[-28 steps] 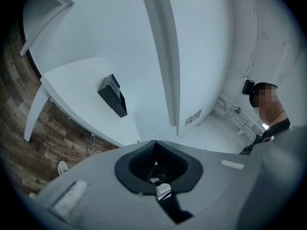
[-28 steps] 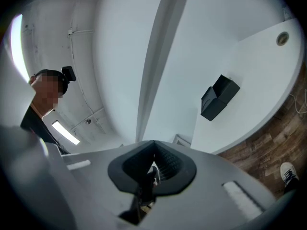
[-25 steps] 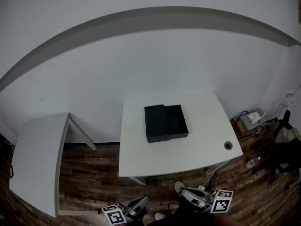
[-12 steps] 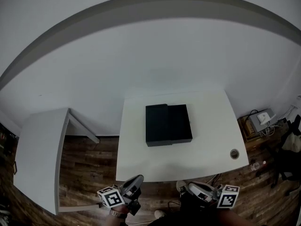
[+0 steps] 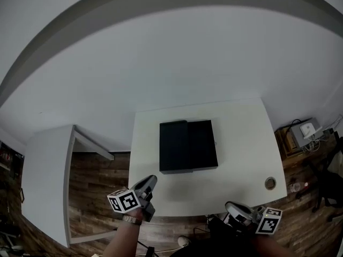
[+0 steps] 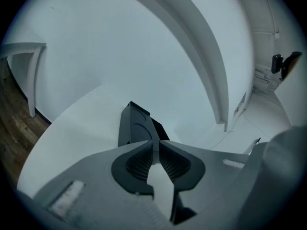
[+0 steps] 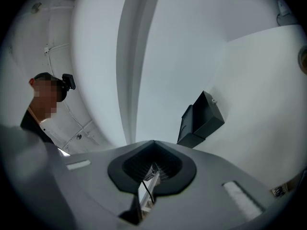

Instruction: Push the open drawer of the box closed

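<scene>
A black box (image 5: 188, 146) lies flat in the middle of the white table (image 5: 241, 143), and its drawer part juts out on the left side. My left gripper (image 5: 151, 179) hovers over the table's front left edge, short of the box, jaws shut and empty. In the left gripper view the box (image 6: 136, 125) lies just beyond the closed tips of that gripper (image 6: 155, 144). My right gripper (image 5: 230, 205) hangs low off the table's front right edge, shut on nothing. The right gripper view shows the box (image 7: 201, 119) far ahead of the gripper (image 7: 154, 143).
A second white table (image 5: 45, 175) stands at the left over a wooden floor (image 5: 102, 189). A round cable hole (image 5: 270, 183) sits near the table's front right corner. Equipment and cables (image 5: 307, 130) lie on the floor at the right. A person (image 7: 41, 109) stands by the wall.
My left gripper has risen and moved forward, from below the table's front edge to over it. The right gripper stays low at the front right. The head view has tilted.
</scene>
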